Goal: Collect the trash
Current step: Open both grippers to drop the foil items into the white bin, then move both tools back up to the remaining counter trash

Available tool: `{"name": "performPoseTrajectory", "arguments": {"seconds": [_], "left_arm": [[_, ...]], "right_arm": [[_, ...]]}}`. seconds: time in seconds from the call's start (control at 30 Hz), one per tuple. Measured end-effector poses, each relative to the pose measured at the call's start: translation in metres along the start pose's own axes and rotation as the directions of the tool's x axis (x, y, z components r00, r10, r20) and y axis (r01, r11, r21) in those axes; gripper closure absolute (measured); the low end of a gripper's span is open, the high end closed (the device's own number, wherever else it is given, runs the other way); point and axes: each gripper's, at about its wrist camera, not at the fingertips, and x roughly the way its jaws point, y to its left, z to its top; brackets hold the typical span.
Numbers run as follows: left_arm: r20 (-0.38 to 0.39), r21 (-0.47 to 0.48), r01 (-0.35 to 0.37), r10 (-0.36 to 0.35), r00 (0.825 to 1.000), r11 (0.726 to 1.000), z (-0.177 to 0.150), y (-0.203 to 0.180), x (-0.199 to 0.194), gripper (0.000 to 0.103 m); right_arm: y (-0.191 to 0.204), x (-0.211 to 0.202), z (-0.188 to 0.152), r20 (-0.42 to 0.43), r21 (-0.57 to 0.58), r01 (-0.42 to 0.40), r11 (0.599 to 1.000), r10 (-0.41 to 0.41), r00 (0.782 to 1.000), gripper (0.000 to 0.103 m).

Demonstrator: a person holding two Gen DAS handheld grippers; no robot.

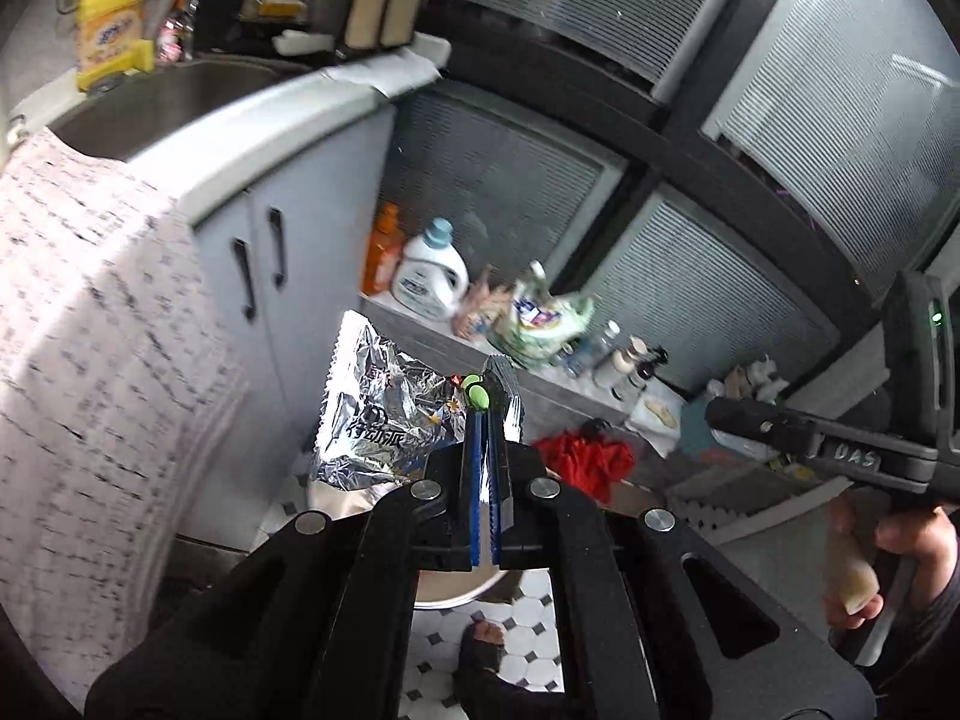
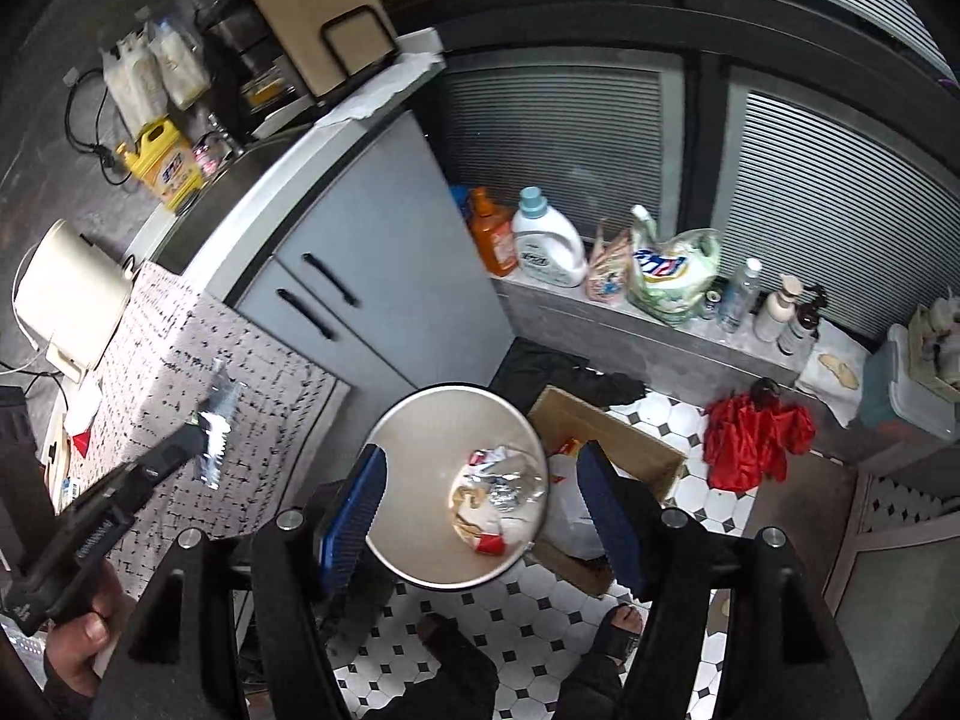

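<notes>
My left gripper (image 1: 487,414) is shut on a crumpled silver foil wrapper (image 1: 375,414) and holds it in the air beside the grey cabinet. The same wrapper (image 2: 217,429) shows in the right wrist view, pinched in the left gripper (image 2: 201,426) over the patterned mat. My right gripper (image 2: 480,480) is open and empty, held above a round metal trash bin (image 2: 408,450) on the floor. Crumpled trash (image 2: 495,495) lies inside the bin. In the left wrist view the bin (image 1: 456,591) is mostly hidden under my gripper.
A grey cabinet (image 2: 384,252) with a sink (image 1: 162,102) stands at left. Detergent bottles (image 2: 549,240) and bags (image 2: 672,270) line a low ledge. A cardboard box (image 2: 624,450) and red cloth (image 2: 753,438) lie on the tiled floor. The person's feet (image 2: 621,630) stand by the bin.
</notes>
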Motion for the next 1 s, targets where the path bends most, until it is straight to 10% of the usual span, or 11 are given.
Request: {"name": "performPoseTrajectory", "arguments": {"seconds": [0.17,0.23,0.4,0.67,1.0], "left_arm": [[-0.06,-0.034,0.017,-0.019,0.998,0.999,-0.011,-0.013,0.026,0.092],[-0.074,-0.067,0.01,-0.015,0.997,0.998,-0.014,-0.013,0.033,0.047],[-0.003,-0.106,-0.037,0.037,0.999,0.994,-0.017,-0.006,0.016,0.019],[0.07,-0.154,-0.133,0.145,0.987,0.979,-0.011,0.034,-0.033,0.008],[0.156,-0.252,-0.246,0.29,0.944,0.936,-0.01,0.11,-0.11,0.006]], "right_arm": [[-0.024,-0.008,-0.009,-0.003,0.013,0.015,1.0,-0.015,1.0,0.038],[-0.032,-0.01,-0.011,-0.006,0.014,0.019,1.0,-0.019,1.0,0.038],[-0.036,-0.011,-0.01,-0.007,0.006,0.016,1.0,-0.016,1.0,0.037],[0.008,-0.008,-0.003,0.04,-0.05,-0.025,0.998,0.027,0.999,0.011],[0.11,0.002,0.008,0.068,-0.15,-0.129,0.98,0.141,0.988,0.008]]}}
